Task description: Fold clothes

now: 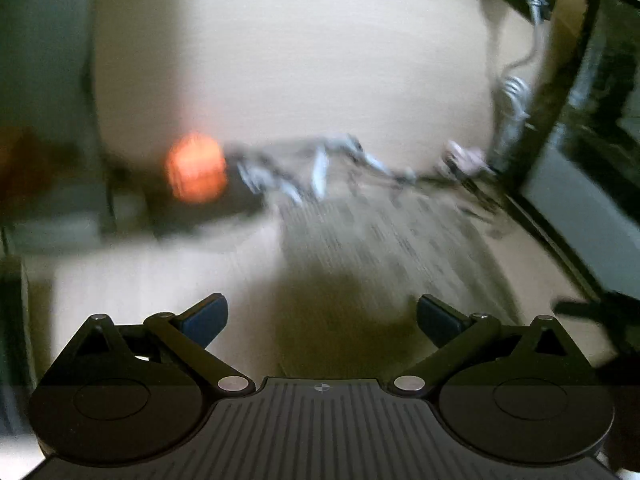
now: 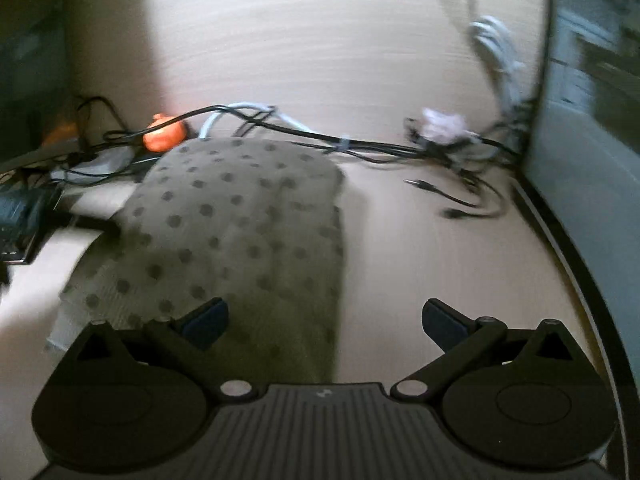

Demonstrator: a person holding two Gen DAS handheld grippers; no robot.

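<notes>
Right wrist view: spotted cloth (image 2: 240,216) is laid folded on desk (image 2: 420,264).
Right hand-held gripper (image 2: 324,320): spread wide, empty.
Left hand-held gripper (image 1: 322,318): spread wide, empty, above blurred cloth.

cloth (image 2: 240,232): lying on the table (image 2: 420,264), left of middle, stretching from under the right gripper (image 2: 324,322) back toward the cables
cables (image 2: 360,146): strung along the back of the table, just behind the cloth
round thing (image 2: 164,136): back left, among the cables
screen (image 2: 592,168): standing along the table's right edge
</notes>
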